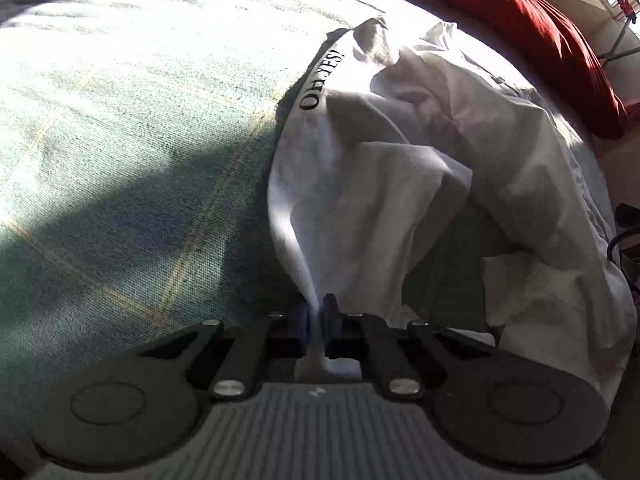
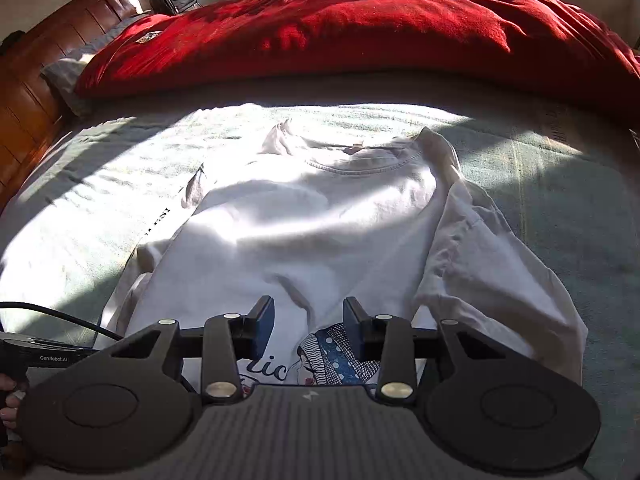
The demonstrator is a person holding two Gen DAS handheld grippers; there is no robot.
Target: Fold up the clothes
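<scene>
The left gripper (image 1: 316, 320) pinches an edge of the white T-shirt (image 2: 320, 232), which rises rumpled ahead of it, while the right gripper (image 2: 309, 328) hovers wide apart and empty above the shirt's print, so the folding looks partway, with no neat bundle showing.

bare bedspread (image 2: 80, 208) left of shirt (image 2: 320, 220), red blanket (image 2: 360, 28) behind

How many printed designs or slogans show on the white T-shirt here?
2. On the white T-shirt, a picture print lies between the right hand-held gripper fingers; an "OH YES!" slogan runs along its edge. Folds may hide more.
</scene>
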